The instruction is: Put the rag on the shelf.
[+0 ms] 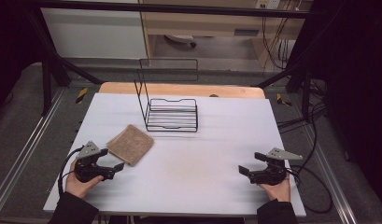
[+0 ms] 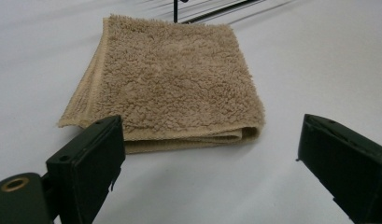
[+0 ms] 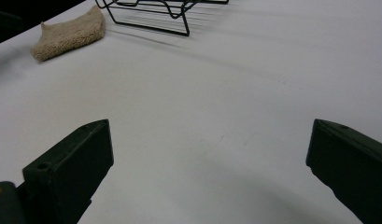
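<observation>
Holding a gripper in each hand, I rest both at the near edge of the white counter (image 1: 193, 140). My left gripper (image 1: 115, 169) sits at the near left, its fingers (image 2: 93, 158) spread wide and released, with nothing between them. A folded tan towel (image 1: 130, 143) lies flat on the counter just beyond those fingers, close to their tips but apart from them. In the left gripper view the towel (image 2: 172, 79) faces me with its folded edge nearest and its stitched hem along the left side, the left finger standing just in front of its near left corner.

My right gripper (image 1: 247, 171) sits at the near right, well apart from the towel, its fingers (image 3: 72, 168) likewise spread and released over bare counter. In the right gripper view the towel (image 3: 69, 32) shows far off at the upper left.

A black wire rack (image 1: 172, 114) stands on the counter beyond the towel, toward the middle of the far side, with its tall wire back rising at the rear. The rack (image 3: 151, 14) is near the towel but not touching it. My hands (image 1: 79, 184) and dark sleeves come in from the near edge.
</observation>
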Tool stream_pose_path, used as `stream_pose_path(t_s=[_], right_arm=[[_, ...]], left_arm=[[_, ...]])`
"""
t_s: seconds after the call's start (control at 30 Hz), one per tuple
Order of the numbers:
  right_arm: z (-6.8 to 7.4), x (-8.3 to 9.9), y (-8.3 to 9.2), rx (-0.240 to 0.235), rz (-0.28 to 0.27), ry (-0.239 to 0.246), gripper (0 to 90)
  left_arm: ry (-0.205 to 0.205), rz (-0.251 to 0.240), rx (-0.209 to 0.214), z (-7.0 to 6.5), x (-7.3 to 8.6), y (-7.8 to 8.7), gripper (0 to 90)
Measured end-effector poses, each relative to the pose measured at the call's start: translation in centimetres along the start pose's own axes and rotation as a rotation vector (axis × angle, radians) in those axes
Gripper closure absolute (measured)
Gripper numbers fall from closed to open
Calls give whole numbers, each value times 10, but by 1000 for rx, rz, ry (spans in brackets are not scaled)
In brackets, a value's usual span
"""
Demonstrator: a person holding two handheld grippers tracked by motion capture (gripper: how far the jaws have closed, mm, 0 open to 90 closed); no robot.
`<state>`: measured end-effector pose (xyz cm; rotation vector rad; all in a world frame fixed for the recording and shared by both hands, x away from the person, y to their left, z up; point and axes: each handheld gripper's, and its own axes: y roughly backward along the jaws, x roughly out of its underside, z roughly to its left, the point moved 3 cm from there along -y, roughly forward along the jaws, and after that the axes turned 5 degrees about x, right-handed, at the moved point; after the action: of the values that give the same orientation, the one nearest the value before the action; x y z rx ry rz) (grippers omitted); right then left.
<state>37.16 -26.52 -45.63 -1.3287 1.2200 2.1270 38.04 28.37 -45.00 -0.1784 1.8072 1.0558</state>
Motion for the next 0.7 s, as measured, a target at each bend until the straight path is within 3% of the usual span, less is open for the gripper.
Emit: stream_pose_path(t_s=[0.43,0.7], right_arm=[[3,0,-1,2,15,13,14],[3,1,-3,2,20,15,16]], left_arm=[[1,28,-13,-9,-3,-4,143],[18,45,-20,-18,-3,-9,380]])
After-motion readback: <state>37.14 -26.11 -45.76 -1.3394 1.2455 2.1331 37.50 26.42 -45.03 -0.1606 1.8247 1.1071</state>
